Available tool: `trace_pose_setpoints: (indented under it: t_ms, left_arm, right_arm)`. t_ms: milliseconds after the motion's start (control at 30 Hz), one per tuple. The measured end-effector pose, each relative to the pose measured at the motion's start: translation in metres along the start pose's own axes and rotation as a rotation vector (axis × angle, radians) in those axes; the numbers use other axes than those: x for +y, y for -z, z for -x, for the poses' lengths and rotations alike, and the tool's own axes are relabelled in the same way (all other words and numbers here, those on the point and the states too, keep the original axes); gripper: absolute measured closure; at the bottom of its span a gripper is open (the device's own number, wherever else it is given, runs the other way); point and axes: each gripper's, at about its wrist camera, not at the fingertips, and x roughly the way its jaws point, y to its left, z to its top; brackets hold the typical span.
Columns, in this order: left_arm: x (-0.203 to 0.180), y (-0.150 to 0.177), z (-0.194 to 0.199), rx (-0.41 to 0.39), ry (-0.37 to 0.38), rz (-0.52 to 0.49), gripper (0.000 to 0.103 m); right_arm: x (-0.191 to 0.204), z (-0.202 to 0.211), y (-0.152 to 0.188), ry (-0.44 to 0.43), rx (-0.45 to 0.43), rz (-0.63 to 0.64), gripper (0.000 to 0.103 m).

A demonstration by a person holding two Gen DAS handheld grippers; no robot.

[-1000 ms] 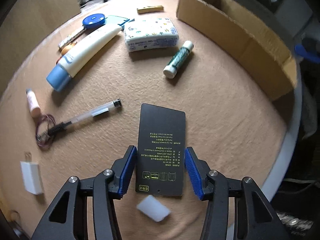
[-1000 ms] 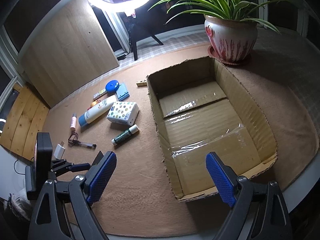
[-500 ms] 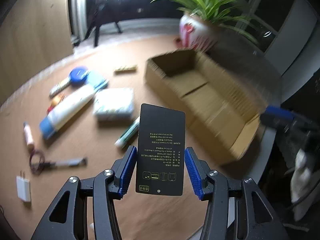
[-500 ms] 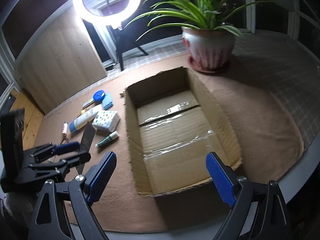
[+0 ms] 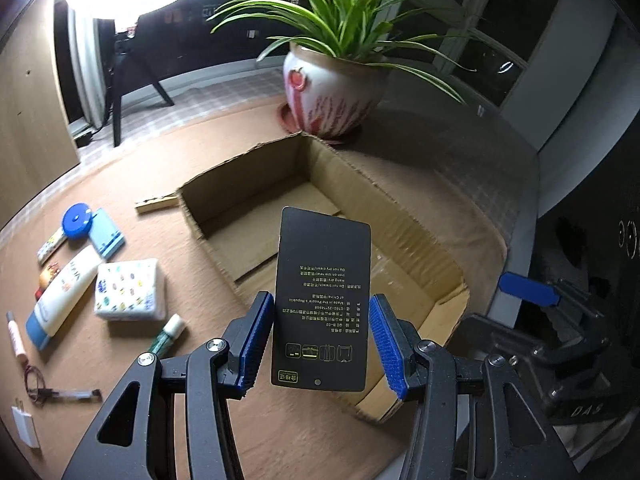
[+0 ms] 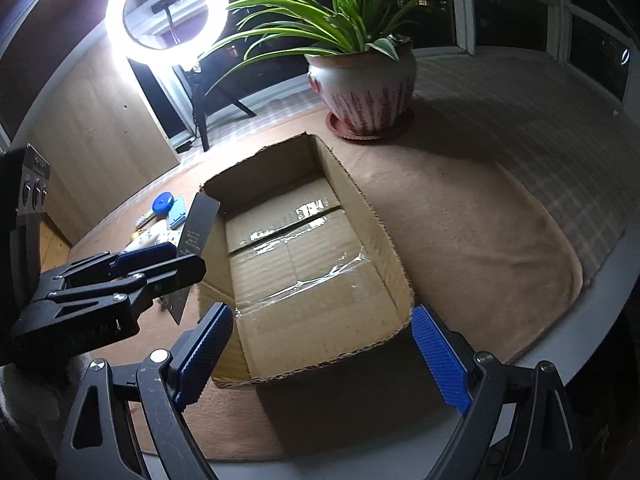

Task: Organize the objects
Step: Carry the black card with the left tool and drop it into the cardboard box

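The round table under its tan felt cover (image 5: 120, 184) carried everything in view. The open brown cardboard box (image 6: 384, 236) sat on it, its taped floor bare, just in front of the white-and-red ceramic pot holding a green spider plant (image 6: 364, 92). A lit white ring light on a black stand (image 6: 166, 10) stood beyond the table.

Your left gripper (image 5: 322, 344) was clamped on the flat black rectangular card with yellow printing (image 5: 322, 300). The blue ribbed pads pressed its two long edges near the lower end, and the card stood upright, projecting forward from the pads. From the right wrist view, you held the card (image 6: 198, 226) in the air beside the box's left wall, its upper corner at the level of the rim; whether it touched the wall cannot be told.

Your right gripper (image 6: 320, 352) was spread wide and held nothing, with its pads flanking the box's near end.

To the left of the box, these items lay on the cover:
- white tube with a light-blue cap (image 5: 64, 298)
- white patterned tissue pack (image 5: 130, 290), just beside the tube
- light-blue flat case (image 5: 106, 236)
- round blue tape measure (image 5: 76, 216), touching the case
- green-and-white glue stick (image 5: 166, 334)
- clear pen (image 5: 66, 394)
- small white plug (image 5: 26, 426)
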Motion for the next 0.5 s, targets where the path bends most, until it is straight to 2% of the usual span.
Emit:
trace_pose_setpoints:
  t_ms: [167, 200, 233, 300, 500]
  left_arm:
    - [-0.011, -0.007, -0.004, -0.019, 0.004, -0.013, 0.049]
    - [-0.013, -0.008, -0.004, -0.023, 0.003, -0.017, 0.043]
    - [-0.014, -0.008, -0.003, -0.027, 0.001, -0.017, 0.028]
    - [-0.015, -0.009, 0.001, -0.043, 0.004, -0.013, 0.02]
    - [-0.005, -0.004, 0.011, -0.051, -0.014, 0.017, 0.02]
  right_arm:
    - [-0.001, -0.001, -0.001, 0.011, 0.001, 0.001, 0.014]
    - [-0.001, -0.002, -0.001, 0.011, 0.002, 0.001, 0.014]
    - [0.0, -0.002, -0.001, 0.012, 0.003, 0.0, 0.014]
    - [0.0, -0.003, -0.001, 0.008, 0.006, -0.002, 0.014]
    - [0.008, -0.002, 0.0, -0.021, 0.009, 0.0, 0.014]
